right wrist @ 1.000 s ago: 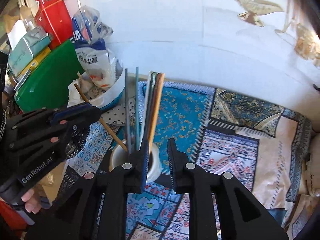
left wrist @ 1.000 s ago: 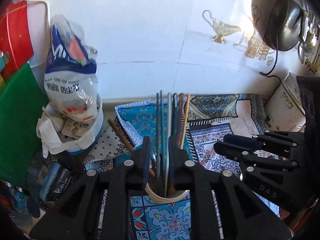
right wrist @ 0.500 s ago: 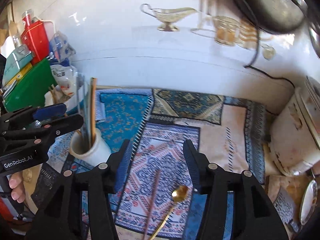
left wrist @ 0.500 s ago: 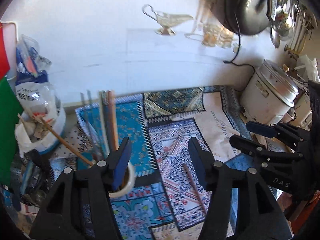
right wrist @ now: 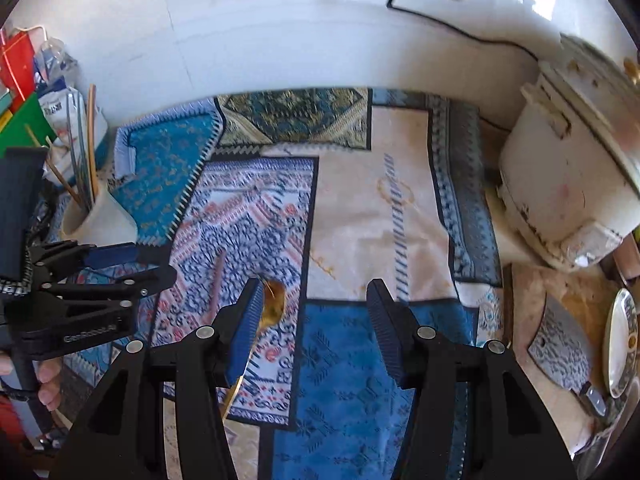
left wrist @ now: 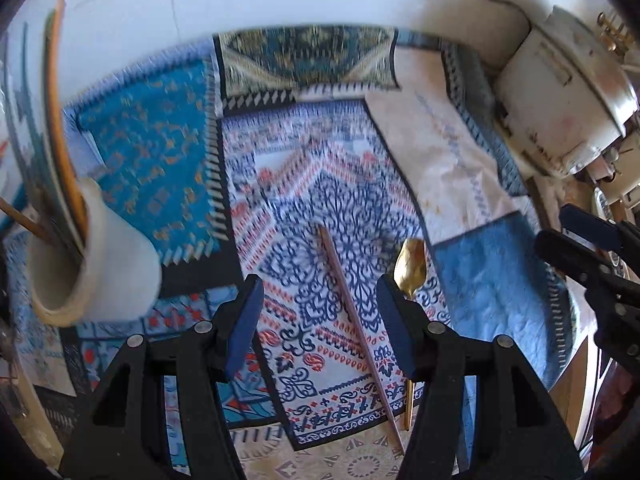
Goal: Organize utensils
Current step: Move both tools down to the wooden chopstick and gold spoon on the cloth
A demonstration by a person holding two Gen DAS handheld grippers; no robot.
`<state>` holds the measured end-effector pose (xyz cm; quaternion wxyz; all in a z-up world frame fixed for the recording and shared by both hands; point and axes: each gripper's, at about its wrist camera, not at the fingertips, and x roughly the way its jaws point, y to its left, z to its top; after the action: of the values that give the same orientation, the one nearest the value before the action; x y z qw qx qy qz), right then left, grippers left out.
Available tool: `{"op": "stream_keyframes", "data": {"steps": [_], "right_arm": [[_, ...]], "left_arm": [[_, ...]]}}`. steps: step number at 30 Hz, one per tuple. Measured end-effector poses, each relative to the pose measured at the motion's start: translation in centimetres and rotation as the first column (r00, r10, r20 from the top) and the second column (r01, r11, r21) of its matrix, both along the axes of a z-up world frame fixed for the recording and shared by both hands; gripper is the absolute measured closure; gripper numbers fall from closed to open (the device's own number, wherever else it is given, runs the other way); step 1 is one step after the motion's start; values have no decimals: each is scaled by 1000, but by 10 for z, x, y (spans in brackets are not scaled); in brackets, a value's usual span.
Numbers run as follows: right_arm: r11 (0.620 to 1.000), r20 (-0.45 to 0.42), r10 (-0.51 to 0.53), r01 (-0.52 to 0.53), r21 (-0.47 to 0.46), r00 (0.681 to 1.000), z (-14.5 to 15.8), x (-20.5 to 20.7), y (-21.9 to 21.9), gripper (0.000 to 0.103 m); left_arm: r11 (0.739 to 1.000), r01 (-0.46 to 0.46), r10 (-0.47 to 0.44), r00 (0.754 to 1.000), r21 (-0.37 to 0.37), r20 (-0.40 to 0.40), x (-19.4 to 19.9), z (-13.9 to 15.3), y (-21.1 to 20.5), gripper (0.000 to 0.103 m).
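A brown chopstick lies on the patterned cloth, and a gold spoon lies just right of it. My left gripper hovers open over the chopstick, which shows between its fingers without touching the pads. The spoon's handle runs behind its right finger. My right gripper is open over the blue patch, with the gold spoon beside its left finger and nothing between the pads. The white cup at the left holds several chopsticks. The left gripper also shows at the left edge of the right wrist view.
A white rice cooker stands at the right against the wall. A cleaver and a plate lie at the right front. Bags and boxes crowd the far left behind the cup. A hand holds the left gripper.
Both grippers left the cup, where the left one stood around the upright chopsticks. Their jaws widened, and both swung right and down over the loose chopstick and spoon.
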<state>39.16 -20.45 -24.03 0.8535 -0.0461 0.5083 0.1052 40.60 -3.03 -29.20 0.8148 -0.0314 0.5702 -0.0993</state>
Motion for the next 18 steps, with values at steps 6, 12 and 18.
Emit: {"op": "stream_keyframes", "data": {"steps": [6, 12, 18], "right_arm": [[1000, -69, 0, 1, 4, 998, -27, -5, -11, 53], [1000, -128, 7, -3, 28, 992, -45, -5, -17, 53], [998, -157, 30, -22, 55, 987, -59, -3, -16, 53]], "left_arm": [[999, 11, -8, 997, 40, -75, -5, -38, -19, 45], [996, 23, -17, 997, 92, -69, -9, -52, -31, 52], [989, 37, -33, 999, 141, -31, -10, -53, -39, 67]]}}
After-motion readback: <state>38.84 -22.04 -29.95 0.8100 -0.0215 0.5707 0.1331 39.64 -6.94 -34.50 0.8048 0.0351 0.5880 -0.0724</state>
